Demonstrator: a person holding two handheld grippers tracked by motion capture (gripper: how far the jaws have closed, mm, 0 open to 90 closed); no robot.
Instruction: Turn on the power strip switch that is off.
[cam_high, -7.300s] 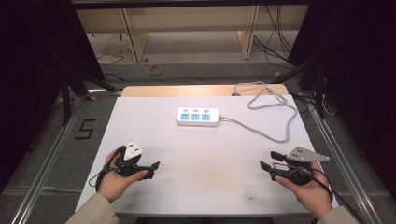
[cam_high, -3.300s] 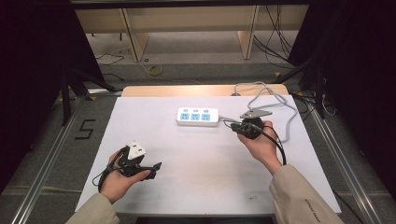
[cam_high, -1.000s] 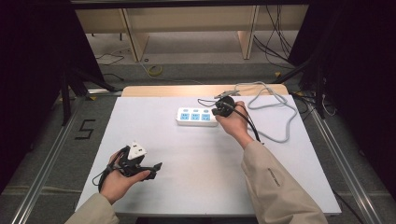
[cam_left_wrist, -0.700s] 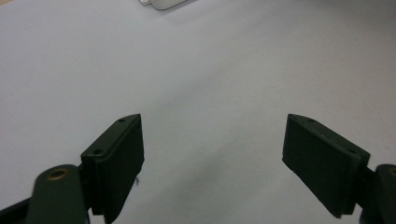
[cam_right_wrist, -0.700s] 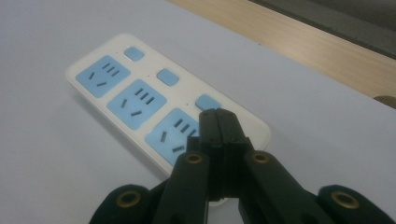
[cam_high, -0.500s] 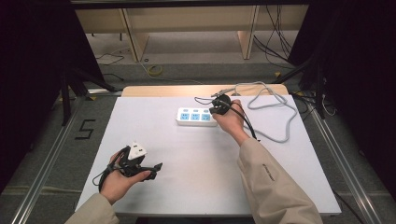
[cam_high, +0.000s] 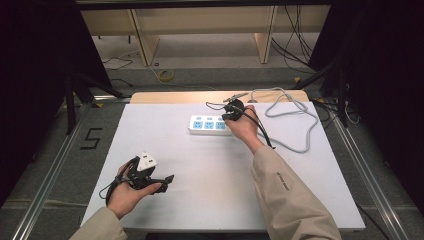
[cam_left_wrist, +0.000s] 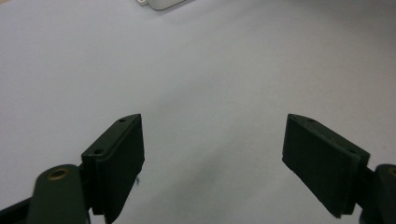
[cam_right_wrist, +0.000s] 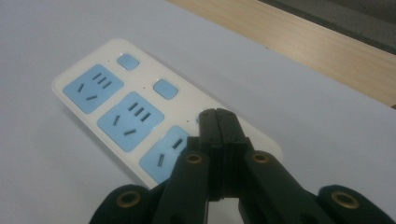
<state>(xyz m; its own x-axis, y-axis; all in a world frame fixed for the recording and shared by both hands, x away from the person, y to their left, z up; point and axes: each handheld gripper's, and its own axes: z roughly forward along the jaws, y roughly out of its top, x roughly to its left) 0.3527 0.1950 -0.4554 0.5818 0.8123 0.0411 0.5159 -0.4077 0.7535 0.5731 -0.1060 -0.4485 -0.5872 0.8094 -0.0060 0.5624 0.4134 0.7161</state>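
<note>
Power strip: white plastic power strip (cam_right_wrist: 140, 121) with rounded corners, lying flat at the far middle of the white desk (cam_high: 215, 190), just in front of the bare wooden strip (cam_high: 170, 97) at its far edge.
Sockets: three pale blue faces in a row, dark slots in each.
Switches: two small blue square buttons (cam_right_wrist: 166, 88) plain along one long side; a third half covered.
Hidden: third button and part of the nearest socket, behind the jaw tips in the right gripper view.
Right hand-held gripper (cam_right_wrist: 218, 122): jaws pressed together, nothing between them, tips over the strip's end by the third button; touching or just above, hard to tell.
Cable: one grey cord (cam_high: 295, 125), looping across the desk's far right.
Left hand-held gripper (cam_left_wrist: 212, 154): jaws spread wide over bare desk, near left corner, well apart from the strip.
Cut off: strip's corner at the top edge of the left gripper view.
</note>
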